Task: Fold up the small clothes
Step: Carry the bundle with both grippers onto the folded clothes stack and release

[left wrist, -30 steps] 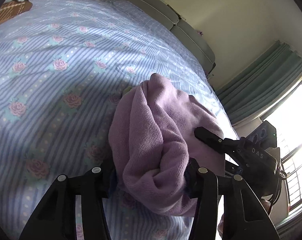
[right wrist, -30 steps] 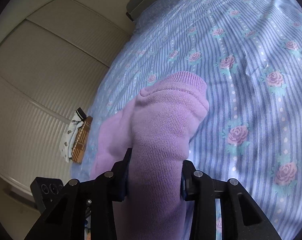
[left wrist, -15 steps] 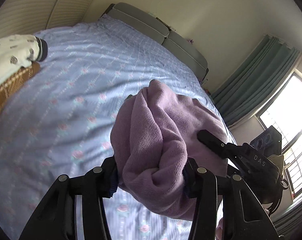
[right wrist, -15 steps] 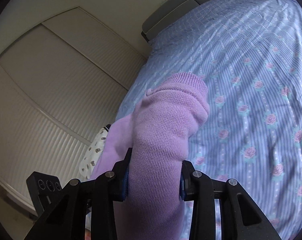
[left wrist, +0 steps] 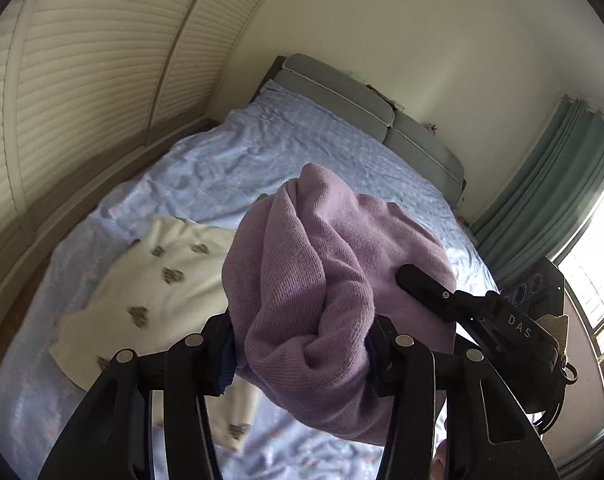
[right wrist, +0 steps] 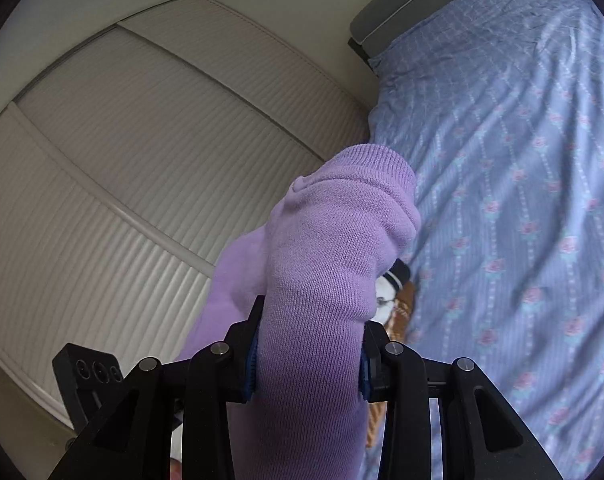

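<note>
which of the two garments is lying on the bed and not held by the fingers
The cream garment with dark grey prints, spread flat on the blue floral bedsheet. The lilac knit garment is bunched up and clamped in both grippers, off the bed.

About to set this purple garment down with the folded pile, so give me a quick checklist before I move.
1. Left gripper clamped on the purple garment: ok.
2. Right gripper clamped on the same garment: ok.
3. Garment lifted off the bed: ok.
4. Cream patterned garment lying flat on the bed below: ok.
5. Fold in the purple garment neat: cannot tell, it is bunched between the jaws.
6. Grippers apart from each other: ok.
</note>
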Demonstrator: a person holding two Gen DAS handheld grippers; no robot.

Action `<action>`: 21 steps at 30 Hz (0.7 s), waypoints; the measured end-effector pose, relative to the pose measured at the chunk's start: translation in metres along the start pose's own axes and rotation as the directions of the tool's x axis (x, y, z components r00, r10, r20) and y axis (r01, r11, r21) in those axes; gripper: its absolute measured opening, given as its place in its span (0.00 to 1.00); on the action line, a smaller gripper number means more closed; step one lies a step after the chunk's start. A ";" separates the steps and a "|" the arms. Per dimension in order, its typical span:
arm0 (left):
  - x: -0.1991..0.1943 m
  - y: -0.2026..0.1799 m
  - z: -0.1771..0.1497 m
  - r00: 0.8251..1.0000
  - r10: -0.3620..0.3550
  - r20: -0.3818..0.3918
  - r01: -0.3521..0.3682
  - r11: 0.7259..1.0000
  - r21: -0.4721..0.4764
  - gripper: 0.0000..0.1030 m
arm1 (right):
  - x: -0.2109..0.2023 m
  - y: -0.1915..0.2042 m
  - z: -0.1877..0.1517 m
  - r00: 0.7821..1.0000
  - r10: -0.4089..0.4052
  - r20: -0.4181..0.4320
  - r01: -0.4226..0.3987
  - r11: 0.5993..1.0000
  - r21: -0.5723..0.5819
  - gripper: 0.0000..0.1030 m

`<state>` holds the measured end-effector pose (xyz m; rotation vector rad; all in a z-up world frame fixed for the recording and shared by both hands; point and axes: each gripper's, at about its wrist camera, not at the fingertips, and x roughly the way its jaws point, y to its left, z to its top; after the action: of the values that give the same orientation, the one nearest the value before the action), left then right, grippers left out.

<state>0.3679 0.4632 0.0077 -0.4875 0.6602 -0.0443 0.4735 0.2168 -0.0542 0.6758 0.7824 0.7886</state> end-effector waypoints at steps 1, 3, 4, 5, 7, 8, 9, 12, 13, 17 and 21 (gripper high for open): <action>-0.001 0.014 0.007 1.000 0.013 0.002 -0.013 1.000 -0.004 0.48 | 0.017 0.006 -0.001 1.000 0.009 -0.010 -0.009 1.000 0.006 0.37; 0.000 0.038 0.016 0.999 0.034 0.000 -0.034 0.999 -0.015 0.48 | 0.048 0.016 -0.005 0.999 0.023 -0.028 -0.022 1.000 0.022 0.37; 0.000 0.050 0.017 0.999 0.039 -0.002 -0.039 0.999 -0.019 0.48 | 0.062 0.018 -0.007 0.999 0.028 -0.037 -0.027 0.999 0.033 0.37; 0.003 0.061 0.019 0.999 0.042 -0.008 -0.042 0.999 -0.024 0.48 | 0.074 0.021 -0.011 0.999 0.031 -0.044 -0.029 0.999 0.045 0.37; 0.015 0.080 0.020 0.998 0.045 -0.034 -0.047 0.998 -0.036 0.48 | 0.096 0.018 -0.018 0.998 0.029 -0.058 -0.025 0.997 0.070 0.37; 0.021 0.090 0.018 0.997 0.048 -0.052 -0.050 0.998 -0.046 0.48 | 0.105 0.014 -0.022 0.998 0.021 -0.067 -0.015 0.996 0.085 0.37; 0.030 0.099 0.014 0.996 0.051 -0.073 -0.055 0.997 -0.055 0.49 | 0.114 0.009 -0.025 0.997 0.011 -0.080 -0.003 0.995 0.102 0.37; 0.051 0.121 -0.004 0.991 0.063 -0.116 -0.071 0.995 -0.068 0.55 | 0.135 -0.012 -0.045 0.991 -0.039 -0.129 0.057 0.989 0.140 0.38; 0.056 0.126 -0.011 0.991 0.057 -0.117 -0.066 0.995 -0.073 0.57 | 0.138 -0.019 -0.050 0.990 -0.042 -0.133 0.061 0.987 0.146 0.40; 0.058 0.133 -0.024 0.996 0.054 -0.077 -0.062 0.993 -0.096 0.72 | 0.137 -0.026 -0.052 0.989 -0.046 -0.142 0.062 0.992 0.113 0.48; 0.039 0.122 -0.021 0.992 0.122 -0.034 -0.123 0.991 -0.046 0.71 | 0.129 -0.009 -0.039 0.979 -0.106 -0.175 0.103 0.994 -0.023 0.56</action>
<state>0.3721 0.5547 -0.0834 -0.4922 0.7221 0.0800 0.5056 0.3261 -0.1274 0.5525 0.9646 0.7641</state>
